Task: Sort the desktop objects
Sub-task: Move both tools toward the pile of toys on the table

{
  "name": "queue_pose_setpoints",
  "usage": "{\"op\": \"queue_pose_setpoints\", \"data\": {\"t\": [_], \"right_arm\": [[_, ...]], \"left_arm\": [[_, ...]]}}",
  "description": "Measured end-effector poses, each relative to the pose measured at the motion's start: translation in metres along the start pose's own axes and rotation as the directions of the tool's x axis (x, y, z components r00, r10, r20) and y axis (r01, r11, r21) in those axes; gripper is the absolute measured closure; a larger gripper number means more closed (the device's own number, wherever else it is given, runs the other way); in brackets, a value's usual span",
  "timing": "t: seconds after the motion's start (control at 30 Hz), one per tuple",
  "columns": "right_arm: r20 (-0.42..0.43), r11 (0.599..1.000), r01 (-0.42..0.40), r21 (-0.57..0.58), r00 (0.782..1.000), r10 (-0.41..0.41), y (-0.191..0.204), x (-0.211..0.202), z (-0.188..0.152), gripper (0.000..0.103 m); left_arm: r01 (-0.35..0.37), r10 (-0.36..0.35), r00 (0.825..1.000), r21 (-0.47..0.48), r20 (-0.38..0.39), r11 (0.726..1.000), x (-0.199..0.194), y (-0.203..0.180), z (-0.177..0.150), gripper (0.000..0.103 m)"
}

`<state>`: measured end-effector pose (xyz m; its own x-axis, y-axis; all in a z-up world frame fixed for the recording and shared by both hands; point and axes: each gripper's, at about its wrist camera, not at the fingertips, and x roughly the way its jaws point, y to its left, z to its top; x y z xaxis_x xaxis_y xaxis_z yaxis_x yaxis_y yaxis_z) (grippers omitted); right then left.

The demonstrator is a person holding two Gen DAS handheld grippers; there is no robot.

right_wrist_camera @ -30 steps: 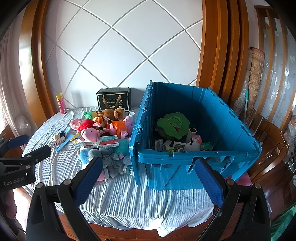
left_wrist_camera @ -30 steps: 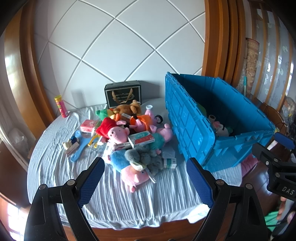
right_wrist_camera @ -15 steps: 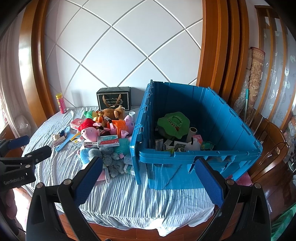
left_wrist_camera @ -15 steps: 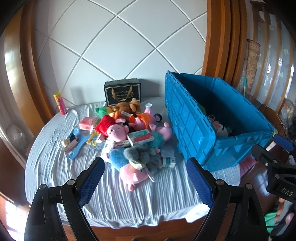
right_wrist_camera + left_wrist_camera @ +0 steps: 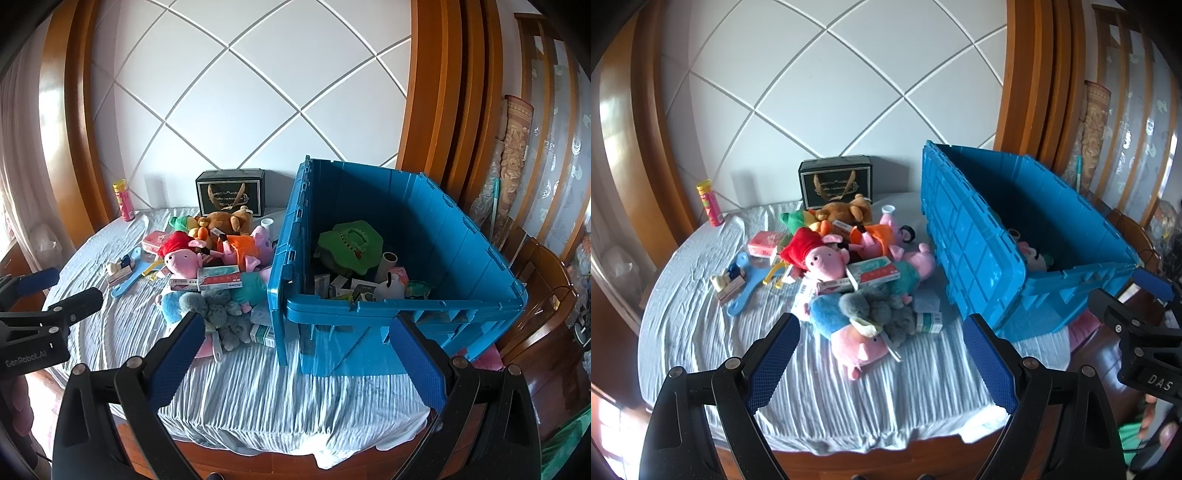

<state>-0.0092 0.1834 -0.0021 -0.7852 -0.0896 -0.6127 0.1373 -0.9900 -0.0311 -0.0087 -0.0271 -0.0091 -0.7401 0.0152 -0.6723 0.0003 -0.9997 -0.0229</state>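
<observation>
A heap of plush toys (image 5: 864,273) and small boxes lies mid-table, with a pink pig in a red hat (image 5: 820,256) and a grey plush (image 5: 882,310) in front. A big blue crate (image 5: 1008,236) stands to the right; it holds a green item (image 5: 351,245), small boxes and a roll. My left gripper (image 5: 882,362) is open and empty, above the table's near edge in front of the heap. My right gripper (image 5: 295,354) is open and empty before the crate's (image 5: 402,306) near wall. Each gripper shows at the edge of the other's view.
A black gift box (image 5: 836,182) stands against the back wall. A yellow-pink tube (image 5: 711,203) stands at the far left. A blue spatula-like tool (image 5: 746,284) and a pink packet (image 5: 764,243) lie left of the heap. The round table (image 5: 701,332) has a wrinkled cloth; chairs stand right.
The left gripper has drifted slightly closer to the heap and a little higher. The right gripper has barely moved. Both stay open.
</observation>
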Motion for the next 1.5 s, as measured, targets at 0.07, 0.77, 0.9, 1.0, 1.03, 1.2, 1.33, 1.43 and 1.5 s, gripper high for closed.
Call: {"op": "queue_pose_setpoints", "data": {"t": [0.07, 0.77, 0.9, 1.0, 1.03, 1.2, 1.33, 1.43, 1.5], "right_arm": [[-0.004, 1.000, 0.002, -0.001, 1.000, -0.002, 0.003, 0.001, 0.001, 0.001], [-0.076, 0.988, -0.153, -0.031, 0.986, 0.150, 0.083, 0.066, -0.011, 0.001], [-0.125, 0.982, -0.190, -0.015, 0.974, 0.187, 0.114, 0.100, -0.020, 0.001], [-0.185, 0.980, -0.200, -0.017, 0.963, 0.194, 0.139, 0.130, -0.032, 0.001], [-0.205, 0.979, -0.205, -0.013, 0.959, 0.198, 0.146, 0.140, -0.036, 0.001], [-0.299, 0.973, -0.233, 0.004, 0.928, 0.223, 0.165, 0.190, -0.053, 0.001], [-0.357, 0.971, -0.240, 0.014, 0.906, 0.229, 0.171, 0.233, -0.059, 0.001], [-0.392, 0.974, -0.227, 0.003, 0.896, 0.210, 0.170, 0.265, -0.062, 0.000], [-0.413, 0.976, -0.217, -0.005, 0.890, 0.196, 0.168, 0.284, -0.063, 0.000]], "left_arm": [[0.001, -0.001, 1.000, -0.002, 0.000, 1.000, 0.001, 0.003, 0.000, 0.012], [-0.160, 0.125, 0.971, -0.166, -0.204, 0.973, 0.090, 0.157, -0.057, 0.012], [-0.215, 0.165, 0.949, -0.170, -0.268, 0.962, 0.112, 0.196, -0.078, 0.012], [-0.239, 0.177, 0.939, -0.189, -0.296, 0.952, 0.126, 0.227, -0.091, 0.012], [-0.250, 0.183, 0.935, -0.199, -0.304, 0.948, 0.132, 0.238, -0.096, 0.012], [-0.298, 0.203, 0.916, -0.250, -0.346, 0.921, 0.152, 0.273, -0.114, 0.012], [-0.319, 0.205, 0.897, -0.254, -0.392, 0.913, 0.180, 0.276, -0.121, 0.012], [-0.311, 0.192, 0.887, -0.233, -0.421, 0.921, 0.206, 0.266, -0.118, 0.012], [-0.309, 0.197, 0.881, -0.209, -0.431, 0.928, 0.226, 0.257, -0.110, 0.012]]}}
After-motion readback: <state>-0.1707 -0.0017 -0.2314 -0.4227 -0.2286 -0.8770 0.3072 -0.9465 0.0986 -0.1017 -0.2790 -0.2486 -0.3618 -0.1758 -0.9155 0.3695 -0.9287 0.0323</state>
